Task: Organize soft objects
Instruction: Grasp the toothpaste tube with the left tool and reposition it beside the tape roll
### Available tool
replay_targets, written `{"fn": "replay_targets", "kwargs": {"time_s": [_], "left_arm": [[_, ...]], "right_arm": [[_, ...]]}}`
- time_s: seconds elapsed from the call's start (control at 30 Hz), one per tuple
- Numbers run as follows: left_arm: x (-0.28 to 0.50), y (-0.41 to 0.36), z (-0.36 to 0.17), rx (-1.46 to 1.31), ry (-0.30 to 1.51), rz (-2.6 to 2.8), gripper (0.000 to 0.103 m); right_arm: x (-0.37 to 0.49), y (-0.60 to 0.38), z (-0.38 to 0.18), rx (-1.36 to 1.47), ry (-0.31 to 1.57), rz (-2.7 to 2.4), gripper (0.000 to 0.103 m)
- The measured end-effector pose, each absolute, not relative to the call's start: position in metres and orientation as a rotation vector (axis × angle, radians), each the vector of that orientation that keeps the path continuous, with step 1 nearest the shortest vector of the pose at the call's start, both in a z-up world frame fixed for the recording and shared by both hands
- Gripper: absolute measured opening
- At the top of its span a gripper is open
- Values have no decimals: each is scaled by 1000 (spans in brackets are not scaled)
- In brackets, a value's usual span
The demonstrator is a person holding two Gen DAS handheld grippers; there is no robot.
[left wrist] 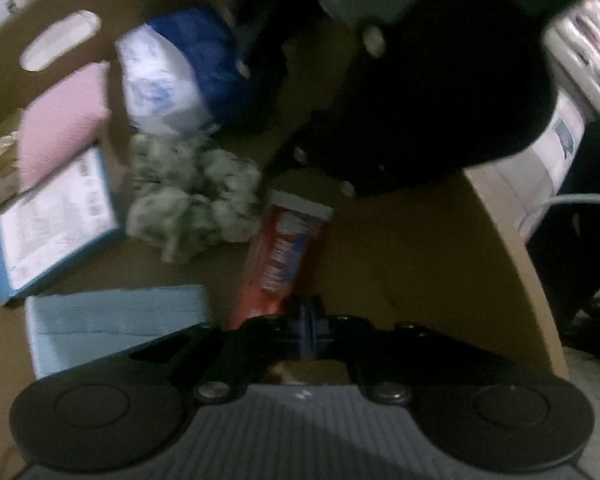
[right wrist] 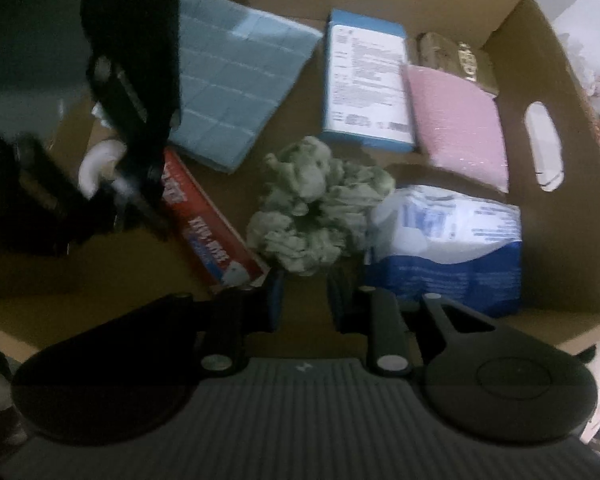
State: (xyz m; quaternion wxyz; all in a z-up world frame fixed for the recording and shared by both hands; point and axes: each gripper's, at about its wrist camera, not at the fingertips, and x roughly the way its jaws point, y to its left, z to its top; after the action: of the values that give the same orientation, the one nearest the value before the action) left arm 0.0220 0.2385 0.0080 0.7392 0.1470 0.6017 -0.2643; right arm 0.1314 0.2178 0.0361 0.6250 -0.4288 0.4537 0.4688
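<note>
Both grippers hang over an open cardboard box (right wrist: 556, 60). Inside lie a crumpled grey-green cloth (right wrist: 312, 208), a folded light blue cloth (right wrist: 236, 76), a pink pad (right wrist: 458, 120), a blue and white soft pack (right wrist: 448, 240), a blue-edged white box (right wrist: 366, 80) and a red tube box (right wrist: 208, 224). My right gripper (right wrist: 306, 300) is open just above the near edge of the crumpled cloth. My left gripper (left wrist: 310, 328) is shut and empty, over the end of the red tube box (left wrist: 284, 256). The crumpled cloth (left wrist: 192, 196) also shows there.
The box wall with a handle cutout (right wrist: 544, 146) stands on the right. The other gripper's dark body (right wrist: 132, 92) hangs at the left of the box. A brown packet (right wrist: 456, 56) lies in the far corner. Clutter lies outside the box (left wrist: 588, 48).
</note>
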Motion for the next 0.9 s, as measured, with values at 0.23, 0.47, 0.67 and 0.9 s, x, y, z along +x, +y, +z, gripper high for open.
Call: {"fn": "replay_targets", "kwargs": {"time_s": [0.23,0.47,0.67,0.9], "left_arm": [[20,238,13,334,1265,-518,55],[23,253,15,355,1255,-432,44],[32,246,-1,380,1276,-389,28],[28,247,19,194,1340,-424,27]], "right_arm": [[134,210,45,-942,1023,1075,25],[137,206,47,-902,1031,1074,28],[136,205,47,-902,1028,1062,29],[131,204,48,-894,1004,1050,29]]}}
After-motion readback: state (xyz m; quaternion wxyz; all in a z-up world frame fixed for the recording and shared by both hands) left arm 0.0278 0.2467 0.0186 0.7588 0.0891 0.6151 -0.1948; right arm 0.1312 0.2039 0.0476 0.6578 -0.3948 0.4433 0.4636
